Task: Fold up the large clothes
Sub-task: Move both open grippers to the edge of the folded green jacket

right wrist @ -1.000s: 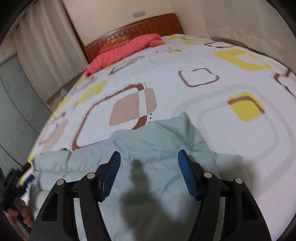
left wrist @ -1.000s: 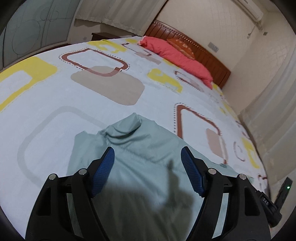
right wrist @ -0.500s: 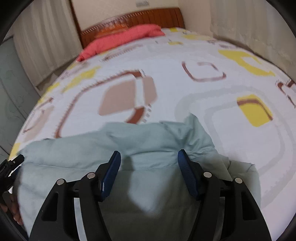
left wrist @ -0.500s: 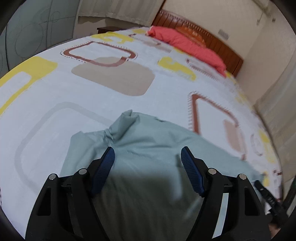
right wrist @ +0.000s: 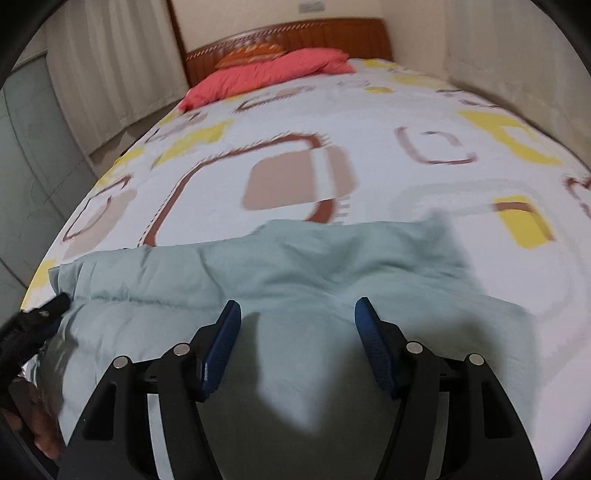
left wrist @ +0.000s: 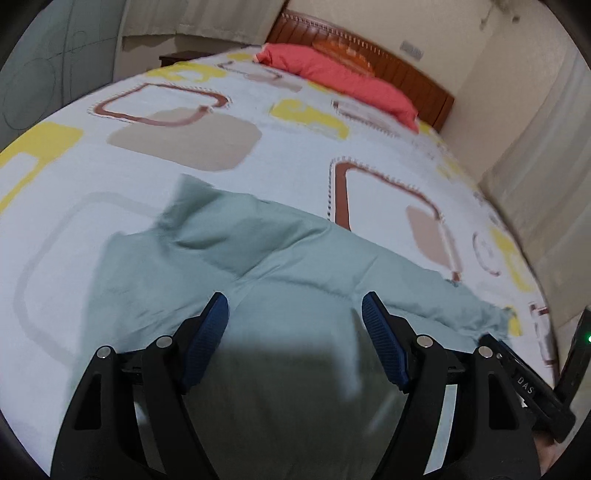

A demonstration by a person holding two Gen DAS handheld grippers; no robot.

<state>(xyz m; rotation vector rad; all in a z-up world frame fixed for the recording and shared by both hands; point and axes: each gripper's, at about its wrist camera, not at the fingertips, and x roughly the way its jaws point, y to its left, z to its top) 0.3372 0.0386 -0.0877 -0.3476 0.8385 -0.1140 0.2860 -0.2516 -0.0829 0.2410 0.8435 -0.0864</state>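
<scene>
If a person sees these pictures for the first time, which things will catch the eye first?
First, the pale green garment spread on the near part of the bed, below both open grippers' blue fingers. Next, the coral pillow at the far end, against the wooden headboard.

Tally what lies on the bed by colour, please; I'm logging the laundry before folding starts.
Pale green garment: 1, spread across the near part of the bed
Coral-red pillow: 1, by the headboard
Orange patterned cushion: 1, behind the pillow
Total: 3
</scene>
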